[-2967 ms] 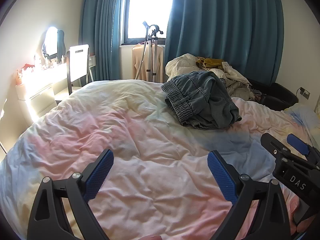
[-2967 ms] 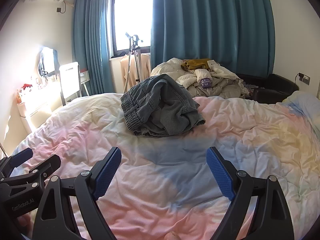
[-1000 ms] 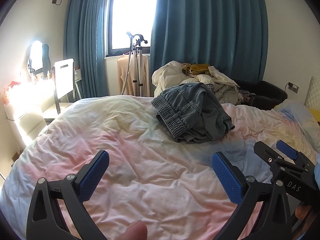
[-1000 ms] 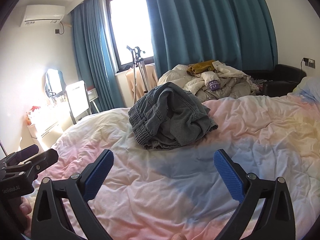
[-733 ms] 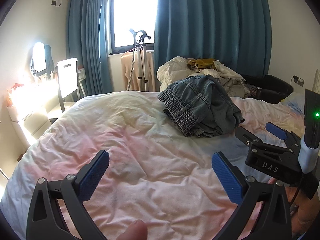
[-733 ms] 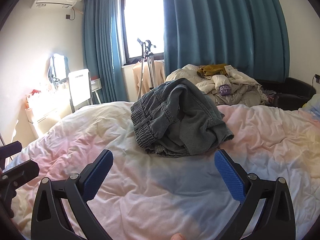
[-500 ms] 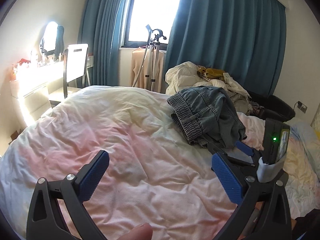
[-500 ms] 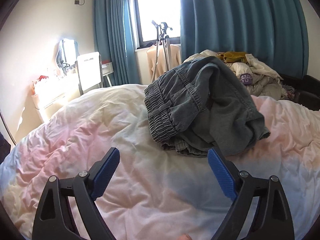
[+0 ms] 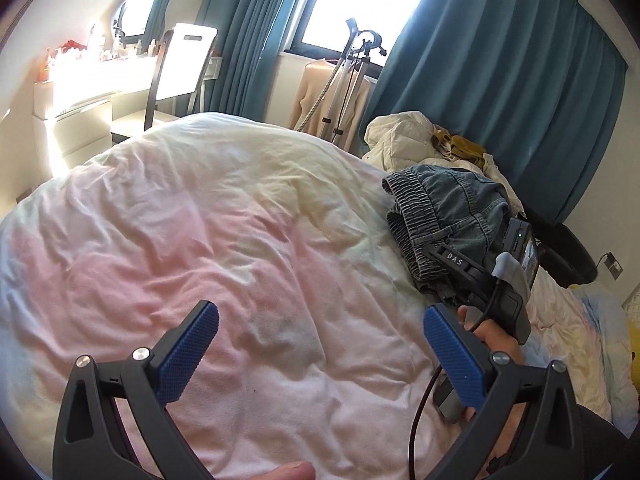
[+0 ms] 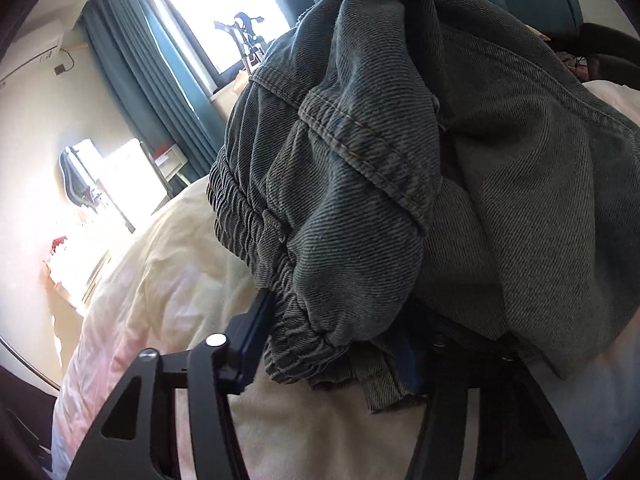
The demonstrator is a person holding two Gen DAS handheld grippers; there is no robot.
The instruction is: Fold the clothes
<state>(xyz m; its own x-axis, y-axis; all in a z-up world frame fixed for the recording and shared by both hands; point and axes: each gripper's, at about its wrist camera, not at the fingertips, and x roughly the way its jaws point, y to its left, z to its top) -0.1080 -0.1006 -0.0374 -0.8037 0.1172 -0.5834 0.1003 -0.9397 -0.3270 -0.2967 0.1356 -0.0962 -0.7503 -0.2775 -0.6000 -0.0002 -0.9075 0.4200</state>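
Two grippers are mine here, and they stand very differently. Nearest me, my left gripper hangs above the bed with its blue pads spread wide and nothing between them, only rumpled pink and cream duvet below. Further out, my right gripper has its jaws around the near edge of the denim garment, one pad pressed against the gathered elastic waistband, the other half buried under the cloth; whether they are fully clenched on it I cannot tell, though the fabric sits between them. The garment lies bunched in a heap on the far right part of the bed, not flat and not folded. I judge the step in hand to be taking hold of the waistband so the heap can be drawn out. The next move calls for a firm pinch on the band, then a lift and pull toward the open duvet, with my left gripper coming across to catch another edge. Beyond the bed lies a pile of other clothes below the teal curtains.
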